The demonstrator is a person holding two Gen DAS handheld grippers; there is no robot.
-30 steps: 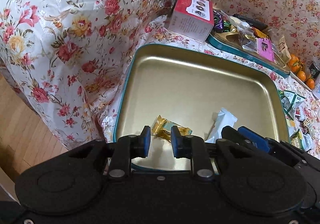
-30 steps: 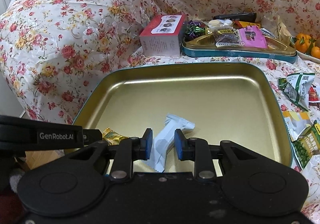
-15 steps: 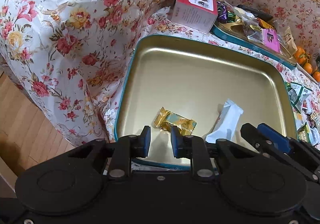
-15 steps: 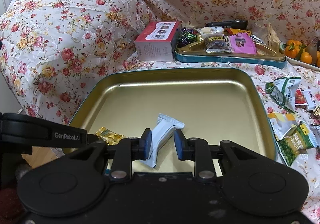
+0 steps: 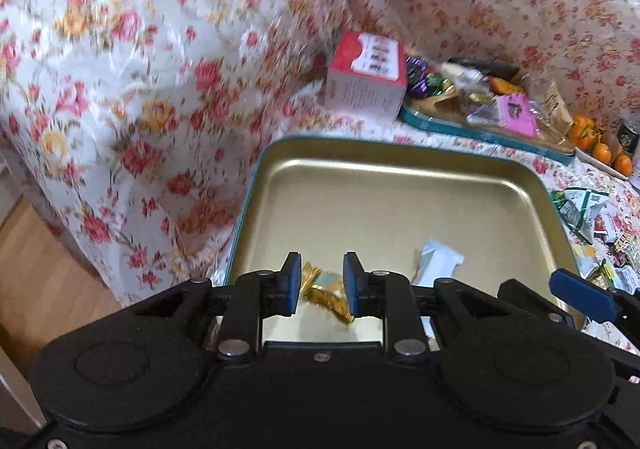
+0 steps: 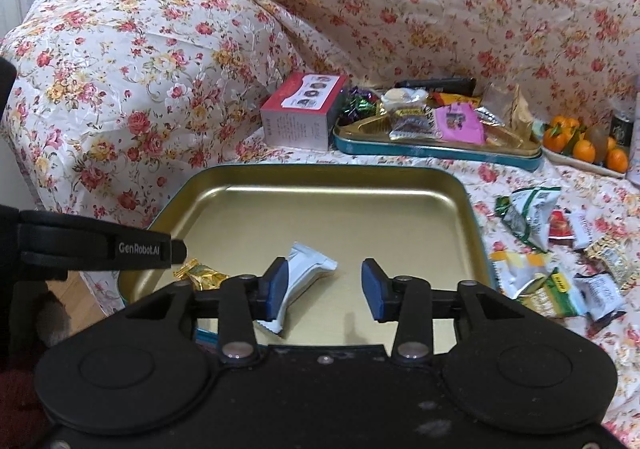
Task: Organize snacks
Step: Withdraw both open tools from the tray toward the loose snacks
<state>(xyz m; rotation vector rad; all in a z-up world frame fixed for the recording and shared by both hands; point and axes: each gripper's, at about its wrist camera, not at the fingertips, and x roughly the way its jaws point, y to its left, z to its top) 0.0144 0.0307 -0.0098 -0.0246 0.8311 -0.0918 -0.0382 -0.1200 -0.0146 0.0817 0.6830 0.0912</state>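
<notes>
A gold tray with a teal rim (image 5: pixel 380 217) (image 6: pixel 340 217) lies on the flowered cloth. In it are a gold-wrapped candy (image 5: pixel 326 293) (image 6: pixel 198 275) and a white packet (image 5: pixel 438 263) (image 6: pixel 308 265). My left gripper (image 5: pixel 320 281) hovers over the tray's near edge. Its jaws are opening, and the candy lies on the tray below the gap, not pressed. My right gripper (image 6: pixel 325 283) is beside it on the right. Its jaws are opening too, and the white packet rests on the tray by its left finger, free of the pads.
A red box (image 6: pixel 304 111) and a second tray full of snacks (image 6: pixel 436 137) stand behind. Oranges on a plate (image 6: pixel 584 145) are at the far right. Several loose snack packets (image 6: pixel 532 217) lie right of the tray. Wooden floor (image 5: pixel 40 269) shows past the cloth at left.
Both grippers have drawn back and up from the tray, and both pairs of jaws have widened, the right far more. The candy and the white packet stay in the tray.
</notes>
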